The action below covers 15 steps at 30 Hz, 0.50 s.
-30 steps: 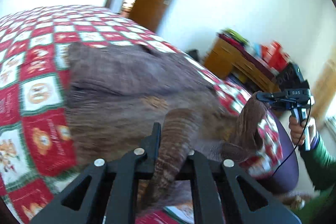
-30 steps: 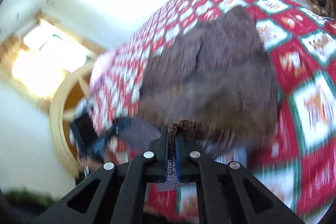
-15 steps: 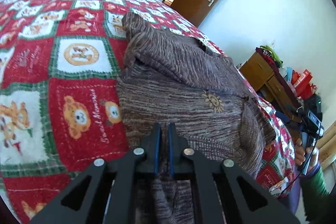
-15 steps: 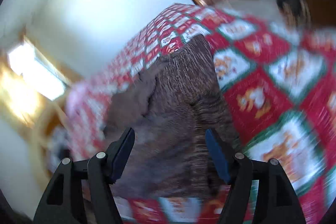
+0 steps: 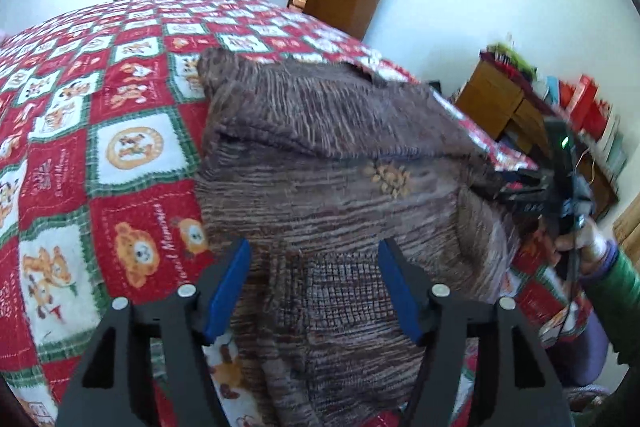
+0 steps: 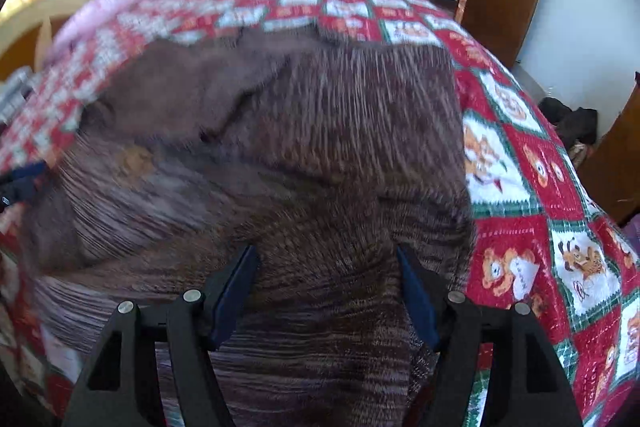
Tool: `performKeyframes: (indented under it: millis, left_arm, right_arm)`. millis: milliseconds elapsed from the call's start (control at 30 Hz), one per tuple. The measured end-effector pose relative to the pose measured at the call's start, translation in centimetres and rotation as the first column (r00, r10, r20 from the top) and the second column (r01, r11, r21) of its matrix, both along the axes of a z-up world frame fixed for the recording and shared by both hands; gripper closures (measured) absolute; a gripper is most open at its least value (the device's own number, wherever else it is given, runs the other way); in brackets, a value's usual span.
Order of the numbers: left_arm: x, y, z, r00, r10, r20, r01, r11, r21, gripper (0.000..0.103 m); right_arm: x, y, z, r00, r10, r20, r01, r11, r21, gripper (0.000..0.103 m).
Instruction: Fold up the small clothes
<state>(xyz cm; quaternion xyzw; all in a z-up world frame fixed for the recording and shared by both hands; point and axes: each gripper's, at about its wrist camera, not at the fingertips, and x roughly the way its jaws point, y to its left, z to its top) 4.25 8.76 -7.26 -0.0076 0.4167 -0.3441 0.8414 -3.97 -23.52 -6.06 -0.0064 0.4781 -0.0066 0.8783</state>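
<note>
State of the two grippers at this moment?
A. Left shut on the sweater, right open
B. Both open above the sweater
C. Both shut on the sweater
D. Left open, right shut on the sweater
B: the left gripper and right gripper both show spread blue pads, with the brown knit sweater lying free on the bedspread.

Bare red-and-green checked bedspread (image 5: 100, 147) lies open left of the brown knitted sweater (image 5: 340, 167); wooden dresser (image 5: 500, 107) crowds the right.
</note>
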Motion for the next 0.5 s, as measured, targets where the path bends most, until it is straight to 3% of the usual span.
performKeyframes:
  millis: [33, 133, 167, 200, 233, 267, 400, 500]
  left_arm:
    - [0.0, -0.3, -0.3, 1.0, 0.002, -0.007, -0.002, 1.0, 0.007, 0.035]
    - [-0.4, -0.3, -0.8, 1.0, 0.01, -0.01, -0.01, 1.0, -0.012, 0.038]
    - [-0.6, -0.3, -0.8, 1.0, 0.001, -0.015, -0.002, 1.0, -0.021, 0.047]
    - [-0.8, -0.3, -0.8, 1.0, -0.006, -0.022, 0.006, 1.0, -0.022, 0.06]
    - [-1.1, -0.2, -0.8, 1.0, -0.004, -0.021, 0.004, 1.0, -0.017, 0.066]
    - [-1.2, -0.1, -0.8, 1.0, -0.001, -0.021, 0.001, 1.0, -0.011, 0.07]
    - [-0.9, 1.2, -0.9, 0.997, 0.001, -0.073, -0.006, 0.998, -0.066, 0.07]
    - [-0.5, 2.0, -1.0, 0.994, 0.009, -0.106, -0.02, 0.994, -0.106, 0.063]
  right_arm:
    - [-0.2, -0.2, 0.3, 1.0, -0.007, 0.01, 0.007, 1.0, 0.012, 0.034]
    - [-0.8, -0.5, 0.3, 1.0, 0.007, -0.004, -0.007, 0.998, 0.058, 0.061]
    - [-1.1, -0.5, 0.3, 1.0, 0.015, -0.007, -0.014, 0.998, 0.061, 0.07]
    - [-1.4, -0.3, 0.3, 1.0, 0.022, -0.008, -0.021, 0.998, 0.058, 0.074]
    - [-1.6, -0.2, 0.3, 1.0, 0.028, -0.005, -0.028, 0.998, 0.054, 0.077]
    - [-1.7, -0.1, 0.2, 1.0, 0.029, 0.001, -0.029, 0.998, 0.052, 0.078]
    - [-1.9, -0.9, 0.1, 1.0, 0.0, 0.021, -0.002, 0.993, 0.117, 0.077]
    - [-1.9, -1.4, 0.0, 1.0, -0.007, 0.022, 0.003, 0.986, 0.164, 0.076]
